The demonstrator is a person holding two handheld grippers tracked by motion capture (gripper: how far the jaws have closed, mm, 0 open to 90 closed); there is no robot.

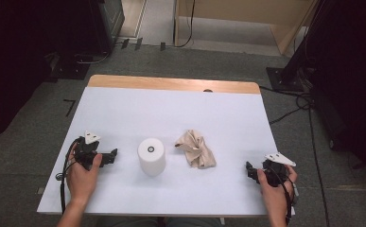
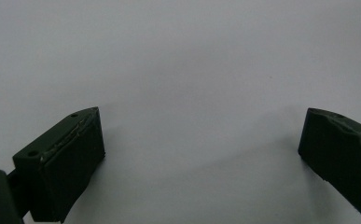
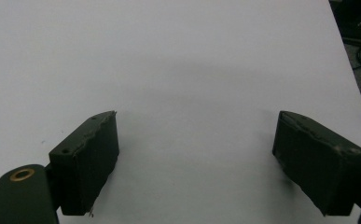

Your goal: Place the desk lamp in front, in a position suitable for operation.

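High view: left claw (image 1: 112,156) and right claw (image 1: 249,171) rest on the desk (image 1: 124,109), both wide open and empty, flanking a roll (image 1: 151,156) and cloth (image 1: 196,148).

We see bare surface (image 1: 124,113) around both hand-held grippers; only the white roll (image 1: 151,156) and crumpled cloth (image 1: 196,148) stand between them, mid-surface.

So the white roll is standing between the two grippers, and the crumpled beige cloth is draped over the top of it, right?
Not quite. The white roll does stand between the left gripper and the right gripper, but the crumpled beige cloth is not draped over it. It lies on the table beside the roll, apart from it, as the high view shows.
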